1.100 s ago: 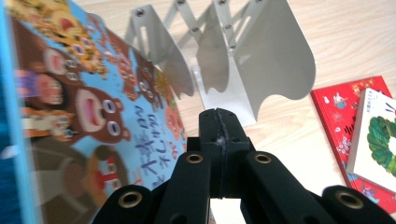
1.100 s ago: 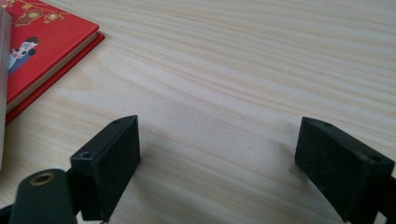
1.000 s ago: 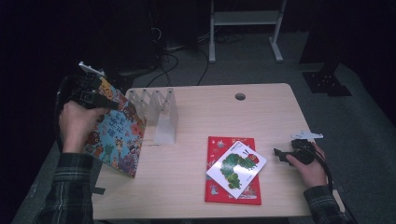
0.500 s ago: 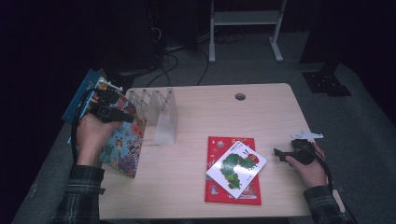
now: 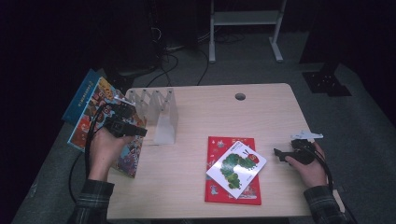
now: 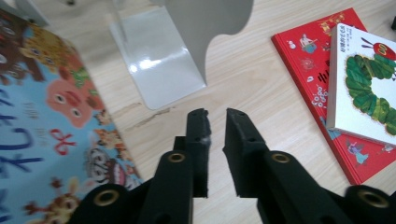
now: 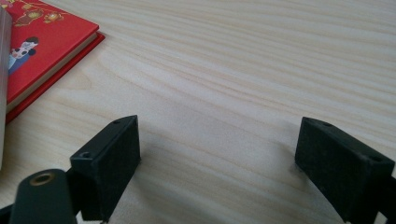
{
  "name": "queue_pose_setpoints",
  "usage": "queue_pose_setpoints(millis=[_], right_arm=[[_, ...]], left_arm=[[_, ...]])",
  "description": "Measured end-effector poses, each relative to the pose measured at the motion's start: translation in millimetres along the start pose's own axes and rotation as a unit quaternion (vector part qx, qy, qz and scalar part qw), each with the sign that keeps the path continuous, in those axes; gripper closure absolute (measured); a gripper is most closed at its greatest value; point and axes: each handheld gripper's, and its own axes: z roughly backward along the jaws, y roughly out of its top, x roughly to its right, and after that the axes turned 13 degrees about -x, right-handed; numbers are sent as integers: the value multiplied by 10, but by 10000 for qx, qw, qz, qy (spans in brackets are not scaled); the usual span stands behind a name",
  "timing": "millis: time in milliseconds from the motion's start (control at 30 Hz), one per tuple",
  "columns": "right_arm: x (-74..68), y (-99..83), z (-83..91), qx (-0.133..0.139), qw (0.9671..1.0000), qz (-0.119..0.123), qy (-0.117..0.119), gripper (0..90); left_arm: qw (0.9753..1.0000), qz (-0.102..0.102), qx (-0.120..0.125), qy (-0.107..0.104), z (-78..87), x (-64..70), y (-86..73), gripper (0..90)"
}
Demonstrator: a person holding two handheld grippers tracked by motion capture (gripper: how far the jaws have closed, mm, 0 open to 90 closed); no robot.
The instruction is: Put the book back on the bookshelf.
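Picture book [image 5: 100, 126] lies at the desk's [image 5: 261, 112] left edge under the nearly closed, empty left tool [image 6: 216, 122]; right tool [image 7: 217, 154] gapes wide, empty.

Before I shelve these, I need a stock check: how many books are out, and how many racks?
Books: 4: white caterpillar book, red book, colourful animal book, blue book.
Racks: 1: clear book rack.
Total: 5.
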Motion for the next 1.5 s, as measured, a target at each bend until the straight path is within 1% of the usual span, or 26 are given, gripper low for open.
queue_pose_setpoints(millis=[33,133,200,267,333,367,400,433,500,567,600,667,700,800,867,900,967,1000,1033,1067,1100,1167,1200,1333,1433,1500], right_arm=[[0,0,0,0,10000,0,0,129],[0,0,0,-1,10000,1,0,128],[0,0,-1,-1,10000,3,1,126],[0,1,-1,-6,10000,11,5,126],[0,1,-1,-3,10000,10,5,126],[0,1,-1,-3,10000,10,5,126],[1,1,-1,-11,10000,20,3,123],[1,1,-1,-11,10000,22,4,123],[1,1,-1,-11,10000,23,4,123],[1,1,-1,-10,10000,31,9,126],[2,0,0,-6,10000,40,14,130],[4,-2,2,5,10000,68,29,141],[3,-4,5,5,10000,74,32,155],[-7,-27,29,102,9999,123,63,274],[-17,-39,58,116,9997,227,-15,339],[-24,-44,81,115,9997,238,7,379],[-31,-49,112,166,9995,250,56,393],[-38,-51,131,200,9994,266,100,393],[-51,-55,156,237,9992,264,163,392],[-58,-60,169,259,9991,274,205,388],[-73,-68,190,271,9989,277,260,384],[-100,-86,221,301,9985,292,359,376],[-121,-100,242,308,9981,302,431,367],[-200,-149,289,306,9963,359,718,322],[-274,-185,327,331,9949,379,869,318],[-321,-198,344,325,9943,403,933,311]], left_arm=[[10000,-11,22,-44,-49,19,-18,760],[10000,-43,0,-74,-165,68,-51,706],[9999,-67,-13,-101,-287,110,-80,666],[9999,-89,-83,-107,-389,135,-103,646],[9998,-111,-112,-148,-540,171,-138,627],[9998,-111,-112,-148,-540,171,-138,605],[9997,-165,-145,-133,-632,201,-155,588],[9995,-204,-173,-152,-687,222,-163,580],[9992,-287,-205,-197,-771,270,-175,552],[9986,-448,-232,-186,-866,343,-183,516],[9985,-471,-222,-195,-895,368,-183,495],[9977,-597,-217,-214,-948,407,-184,459],[9977,-618,-184,-227,-994,429,-190,444],[9967,-746,-167,-262,-1097,452,-202,366],[9960,-826,-192,-276,-1162,463,-214,301],[9960,-848,-154,-254,-1182,470,-223,261],[9956,-897,-95,-255,-1221,481,-233,203],[9947,-991,-120,-256,-1241,487,-238,184],[9943,-1021,-78,-291,-1257,497,-241,164],[9938,-1068,-51,-307,-1278,505,-243,119],[9936,-1070,-71,-340,-1294,513,-246,93],[9931,-1105,-26,-395,-1327,517,-249,57],[9931,-1087,-6,-431,-1336,518,-255,34],[9929,-1075,78,-499,-1356,518,-280,3],[9926,-1099,93,-512,-1371,523,-301,0],[9917,-1168,85,-526,-1385,539,-313,0]])
